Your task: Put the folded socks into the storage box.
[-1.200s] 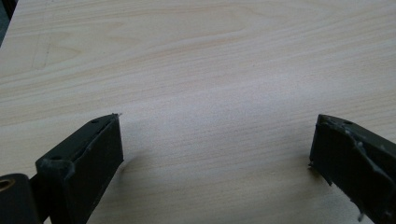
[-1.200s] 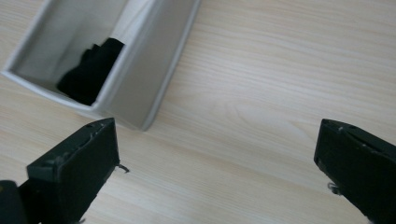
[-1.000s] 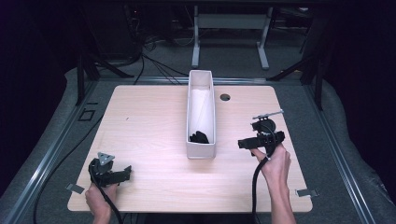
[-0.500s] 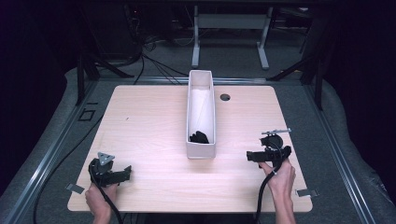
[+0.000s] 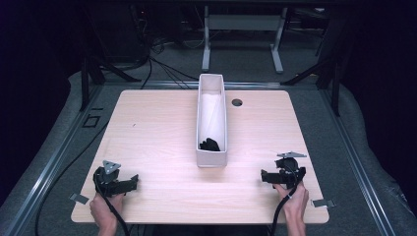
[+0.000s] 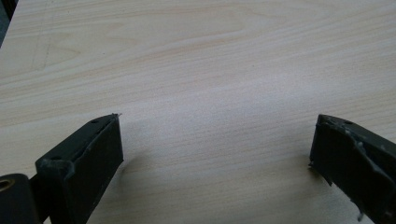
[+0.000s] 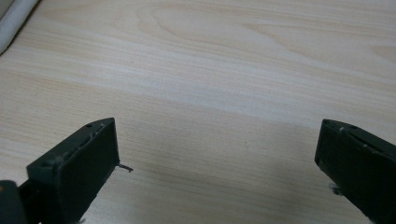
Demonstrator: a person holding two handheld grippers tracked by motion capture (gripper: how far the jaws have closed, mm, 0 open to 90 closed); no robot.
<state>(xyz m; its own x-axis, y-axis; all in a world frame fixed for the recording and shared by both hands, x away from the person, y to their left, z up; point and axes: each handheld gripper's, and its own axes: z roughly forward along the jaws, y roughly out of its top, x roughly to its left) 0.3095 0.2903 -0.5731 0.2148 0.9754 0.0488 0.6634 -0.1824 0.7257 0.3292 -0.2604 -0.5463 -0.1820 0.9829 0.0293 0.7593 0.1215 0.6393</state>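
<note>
The wooden counter (image 5: 162,132) carries a long white bin (image 5: 212,158) at its middle, a black object (image 5: 209,144) at the bin's near end. Left gripper (image 5: 129,183) and right gripper (image 5: 265,177) rest near the near corners, jaws wide apart, empty.

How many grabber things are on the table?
2. The left hand-held gripper sits near the table's front left corner; the right hand-held gripper sits near its front right, both open.

The right gripper (image 5: 264,177) has drawn back toward the table's near edge
</note>
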